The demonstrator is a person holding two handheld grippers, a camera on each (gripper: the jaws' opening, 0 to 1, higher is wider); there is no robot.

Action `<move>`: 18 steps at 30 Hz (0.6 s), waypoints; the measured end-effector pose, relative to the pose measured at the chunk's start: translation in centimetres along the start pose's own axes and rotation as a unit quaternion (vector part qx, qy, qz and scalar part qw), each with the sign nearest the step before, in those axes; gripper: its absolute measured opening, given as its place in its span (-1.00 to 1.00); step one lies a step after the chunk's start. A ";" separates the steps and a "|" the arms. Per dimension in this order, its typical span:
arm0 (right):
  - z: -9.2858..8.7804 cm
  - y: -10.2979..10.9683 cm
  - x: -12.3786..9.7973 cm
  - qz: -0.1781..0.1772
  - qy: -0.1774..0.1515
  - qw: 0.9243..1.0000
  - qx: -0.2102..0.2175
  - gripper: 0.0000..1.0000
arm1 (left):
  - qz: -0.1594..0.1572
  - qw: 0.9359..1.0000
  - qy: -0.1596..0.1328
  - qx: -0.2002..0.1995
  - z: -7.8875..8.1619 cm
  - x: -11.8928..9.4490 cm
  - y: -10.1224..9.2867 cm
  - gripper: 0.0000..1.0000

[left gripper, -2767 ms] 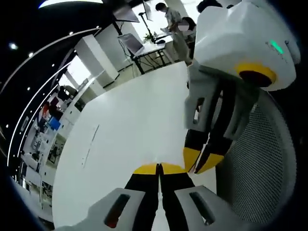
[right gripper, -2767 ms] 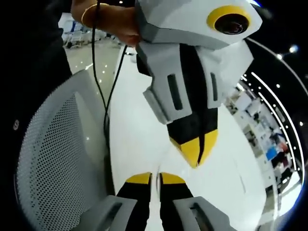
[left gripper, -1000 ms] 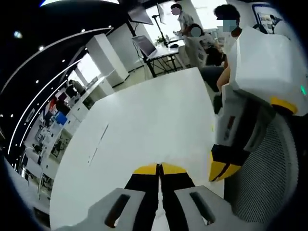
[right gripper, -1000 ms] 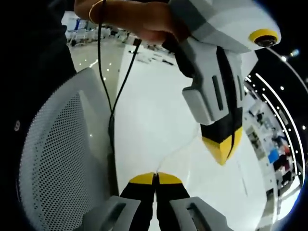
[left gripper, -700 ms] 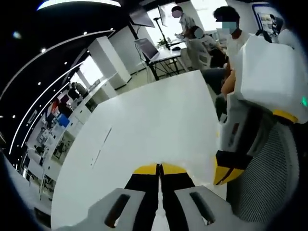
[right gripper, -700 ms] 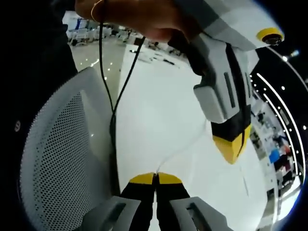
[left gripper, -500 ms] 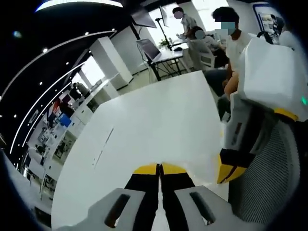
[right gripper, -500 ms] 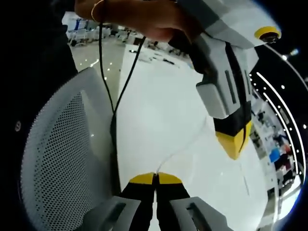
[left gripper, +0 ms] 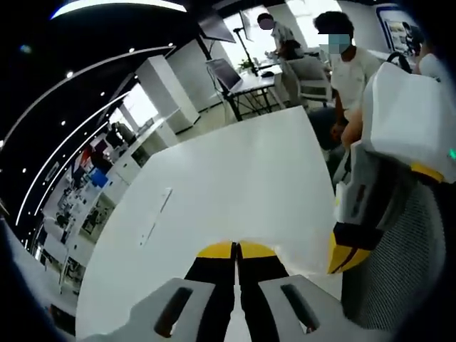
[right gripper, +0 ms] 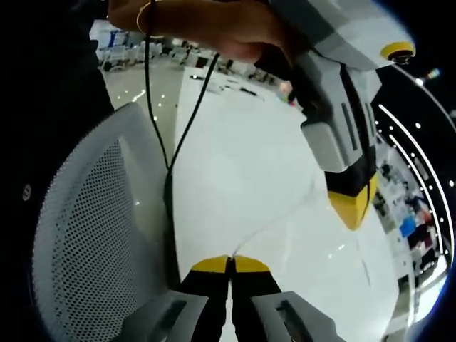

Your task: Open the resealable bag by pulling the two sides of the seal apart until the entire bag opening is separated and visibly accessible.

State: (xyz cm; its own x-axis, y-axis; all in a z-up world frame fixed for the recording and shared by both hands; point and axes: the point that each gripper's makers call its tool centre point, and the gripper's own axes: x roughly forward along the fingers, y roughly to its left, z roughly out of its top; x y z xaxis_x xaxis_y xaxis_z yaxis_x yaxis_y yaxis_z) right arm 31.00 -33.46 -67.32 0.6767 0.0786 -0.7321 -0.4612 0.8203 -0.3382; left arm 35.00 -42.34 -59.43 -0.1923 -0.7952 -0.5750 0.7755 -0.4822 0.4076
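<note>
White worktop (left gripper: 235,178) noted; mesh chair back (right gripper: 92,242) beside it. Desk (left gripper: 249,84), bright windows (left gripper: 139,107) and shelving (left gripper: 85,185) seen beyond.

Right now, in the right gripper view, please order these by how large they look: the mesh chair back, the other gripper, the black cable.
1. Mesh chair back, largest, though it is near the camera.
2. Left gripper, jaws together.
3. Black cable, a thin line, smallest.

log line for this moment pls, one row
left gripper: shut on bag edge | right gripper: shut on bag edge | bag: clear film stretched between them above white table | phase: pulling seal apart
</note>
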 end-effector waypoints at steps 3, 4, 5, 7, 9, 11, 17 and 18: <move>0.3 -0.7 -0.2 -0.018 -0.015 0.999 0.026 -1.00 | 0.001 1.000 0.003 0.004 -0.1 0.0 0.0 -1.00; 0.6 -1.4 -0.4 -0.036 -0.028 0.998 0.045 -1.00 | 0.001 1.000 0.004 0.004 -0.2 0.0 0.1 -1.00; 0.7 -1.6 -0.5 -0.039 -0.031 0.998 0.050 -1.00 | 0.001 1.000 0.005 0.004 -0.3 0.0 0.1 -1.00; 1.1 -2.0 -0.8 -0.042 -0.047 0.995 0.074 -0.87 | 0.001 1.000 0.008 0.004 -0.5 0.1 0.2 -1.00; 1.2 -2.8 -1.3 -0.052 -0.054 0.994 0.084 -0.83 | 0.002 1.000 0.010 0.003 -0.7 0.2 0.4 -1.00; 1.3 -3.2 -1.6 -0.060 -0.059 0.992 0.091 -0.82 | 0.006 1.000 0.011 0.000 -0.8 0.2 0.8 -1.00; 2.0 -4.5 -2.8 -0.085 -0.095 0.983 0.134 -0.66 | 0.016 1.000 0.017 -0.004 -1.2 0.5 2.0 -1.00; 2.1 -4.6 -3.0 -0.090 -0.099 0.981 0.139 -0.64 | 0.018 1.000 0.018 -0.006 -1.3 0.5 2.3 -1.00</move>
State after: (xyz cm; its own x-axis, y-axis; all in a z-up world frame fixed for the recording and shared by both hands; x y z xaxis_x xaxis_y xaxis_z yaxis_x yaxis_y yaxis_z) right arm 32.28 -36.32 -62.31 0.8431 0.0042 -0.5377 -0.1682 0.9518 -0.2563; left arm 37.46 -43.40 -59.71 -0.1432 -0.7979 -0.5855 0.7890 -0.4492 0.4192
